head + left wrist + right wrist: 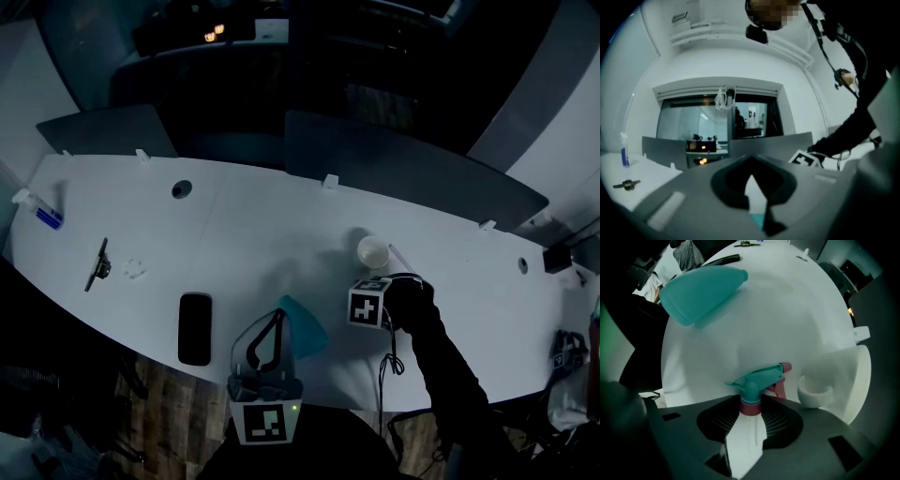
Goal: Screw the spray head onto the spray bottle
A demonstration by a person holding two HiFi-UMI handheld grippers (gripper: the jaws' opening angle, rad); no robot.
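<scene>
Right gripper (751, 417): fingers open astride spray head (757, 379). Left gripper (751, 182): fingers closed, spray bottle (305, 328) at its two o'clock, possibly pinched. Risk: off-centre closure knocks head into cup (813, 393).

White curved table (262, 234), grey partitions (403, 169), wood floor (155, 384), dim room

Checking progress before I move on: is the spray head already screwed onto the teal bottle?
No, the spray head sits well apart from the teal bottle, whose neck is bare.
</scene>
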